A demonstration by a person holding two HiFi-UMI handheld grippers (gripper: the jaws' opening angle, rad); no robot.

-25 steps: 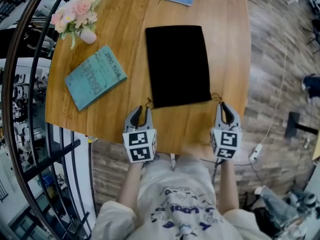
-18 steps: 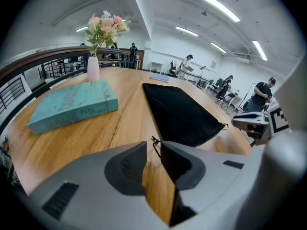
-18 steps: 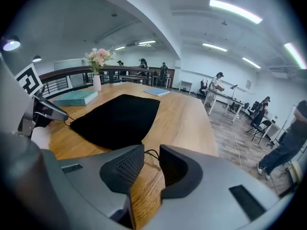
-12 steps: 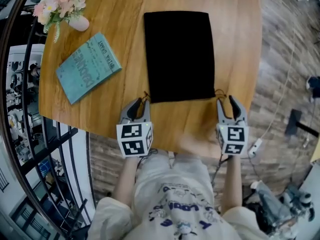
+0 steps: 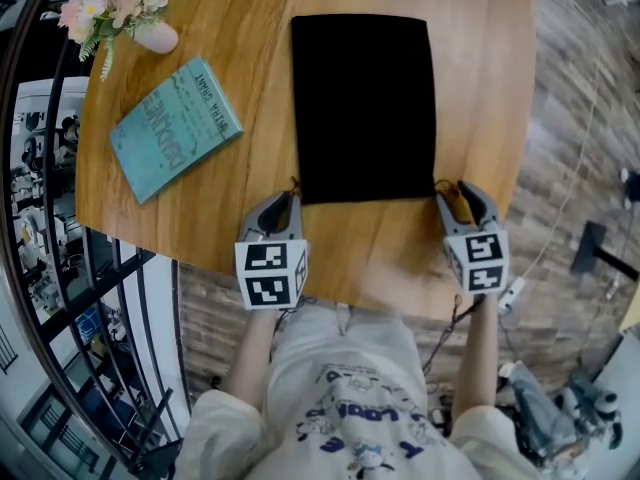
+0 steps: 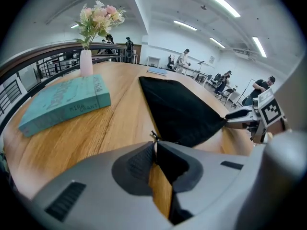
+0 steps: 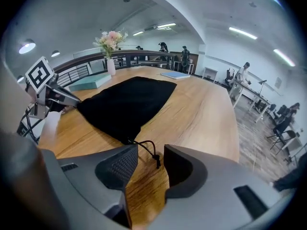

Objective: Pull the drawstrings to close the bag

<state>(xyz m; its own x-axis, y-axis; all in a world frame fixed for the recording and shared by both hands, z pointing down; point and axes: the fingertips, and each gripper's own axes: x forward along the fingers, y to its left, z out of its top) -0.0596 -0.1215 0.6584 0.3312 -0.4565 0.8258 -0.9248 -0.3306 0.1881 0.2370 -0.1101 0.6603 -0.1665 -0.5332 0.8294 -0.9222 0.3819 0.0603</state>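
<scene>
The black bag (image 5: 364,108) lies flat on the wooden table (image 5: 255,68) in front of you. Its long axis runs straight away from you: the closed bottom is at the far end and the mouth is the short near edge, pointing back at you, close to the table's near rim. A cord comes out at each near corner.

Your left gripper (image 5: 283,203) sits at the bag's near left corner, slanting down at the table. Its jaws have just been closing. In the left gripper view the fingertips are pressed together on the left drawstring (image 6: 154,137), whose knotted end pokes out just past them.

Your right gripper (image 5: 458,196) is at the near right corner, tilted down the same way. Its jaws have just been opening and now stand spread wide. The right drawstring (image 7: 154,155) loops out of the bag's corner and its knot lies on the wood between the two pads, touching neither.

A teal book (image 5: 176,130) lies to the left of the bag, well apart from it, and a vase of flowers (image 5: 155,36) stands beyond the book
</scene>
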